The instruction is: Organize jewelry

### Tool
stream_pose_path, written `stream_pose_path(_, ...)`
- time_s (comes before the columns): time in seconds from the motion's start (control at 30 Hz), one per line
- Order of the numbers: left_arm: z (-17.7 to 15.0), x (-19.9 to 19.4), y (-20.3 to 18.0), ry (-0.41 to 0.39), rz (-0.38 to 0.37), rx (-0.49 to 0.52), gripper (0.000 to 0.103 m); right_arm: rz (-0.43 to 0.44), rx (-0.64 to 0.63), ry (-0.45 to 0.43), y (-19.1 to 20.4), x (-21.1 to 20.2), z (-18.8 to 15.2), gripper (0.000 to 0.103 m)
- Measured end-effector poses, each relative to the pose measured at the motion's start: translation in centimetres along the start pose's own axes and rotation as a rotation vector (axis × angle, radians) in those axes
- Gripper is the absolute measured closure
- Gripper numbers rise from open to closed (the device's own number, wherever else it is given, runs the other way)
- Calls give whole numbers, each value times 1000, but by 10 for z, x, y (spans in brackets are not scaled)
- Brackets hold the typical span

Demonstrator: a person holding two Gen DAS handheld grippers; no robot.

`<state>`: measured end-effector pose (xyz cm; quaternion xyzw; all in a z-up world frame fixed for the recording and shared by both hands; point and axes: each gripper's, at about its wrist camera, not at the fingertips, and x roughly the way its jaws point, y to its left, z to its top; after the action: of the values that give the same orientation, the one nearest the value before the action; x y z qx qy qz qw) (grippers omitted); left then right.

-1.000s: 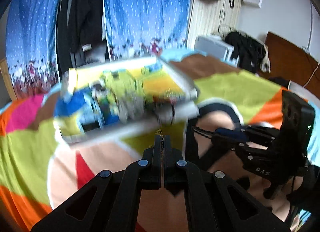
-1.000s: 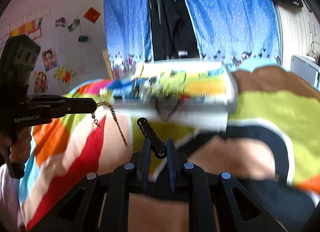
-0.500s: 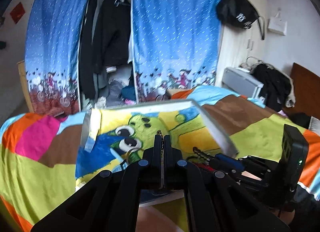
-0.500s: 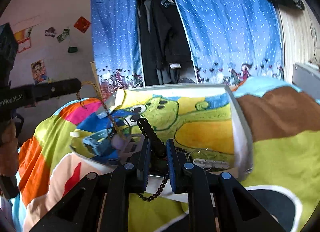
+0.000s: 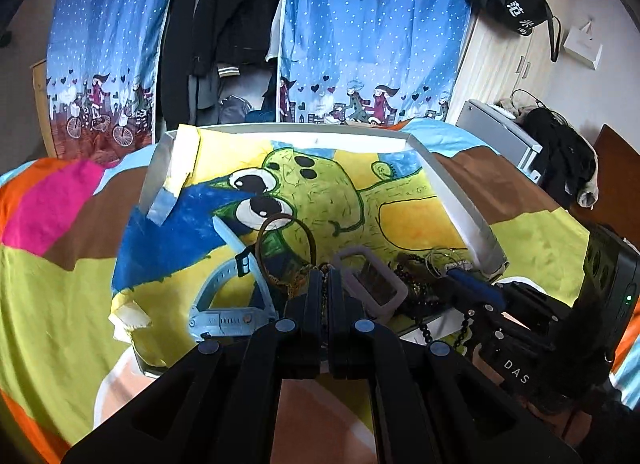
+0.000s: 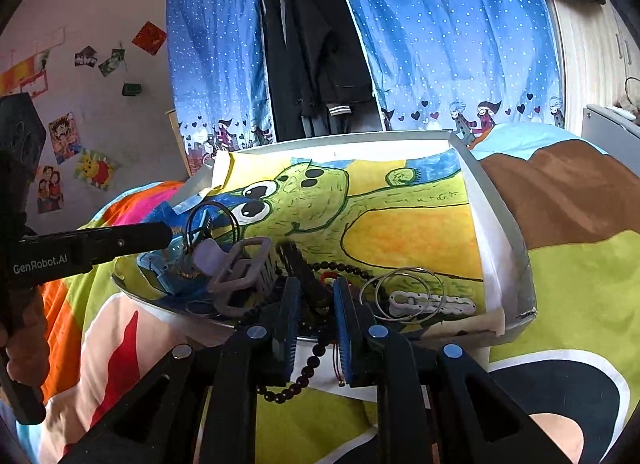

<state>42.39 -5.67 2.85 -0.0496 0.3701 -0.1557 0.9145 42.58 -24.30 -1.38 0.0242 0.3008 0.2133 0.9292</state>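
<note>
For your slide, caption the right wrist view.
Right gripper, jaws apart, lowers a black bead bracelet into the tray.

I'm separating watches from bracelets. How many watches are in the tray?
2. A blue watch lies near the tray's near-left corner; a lavender square-cased watch sits just right of it, against the tangled jewelry. That pile may hide others.
</note>
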Motion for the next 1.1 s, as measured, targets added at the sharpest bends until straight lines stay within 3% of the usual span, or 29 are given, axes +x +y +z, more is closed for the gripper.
stream_pose_path(0.07,0,0,0,12,-4,-15,102,-2,0,4,0,-1,0,82)
stream_pose_path(0.17,-1,0,2,30,8,-33,102,-4,12,-13,-1,-6,0,64)
stream_pose_path(0.23,-1,-4,1,28,25,-24,102,-7,18,-22,-2,-11,1,64)
stream_pose_path(0.3,-3,-9,-2,20,51,-12,92,-12,19,-26,-3,-17,3,63)
stream_pose_path(0.37,-4,-20,-4,-10,68,-17,55,-19,20,-38,-2,-26,5,54)
stream_pose_path(0.43,-6,-35,-5,-73,79,-37,40,-21,21,-59,-1,-39,7,47)
stream_pose_path(0.53,-6,-54,-9,-123,80,-49,36,-29,18,-88,4,-57,11,35)
stream_pose_path(0.67,-11,-88,-14,-196,111,-72,20,-38,20,-125,10,-89,14,16)
stream_pose_path(0.87,-25,-139,-27,-276,147,-60,16,-44,5,-184,29,-139,16,0)
stream_pose_path(1.1,-57,-201,-46,-344,183,2,16,-42,-3,-229,56,-193,6,0)
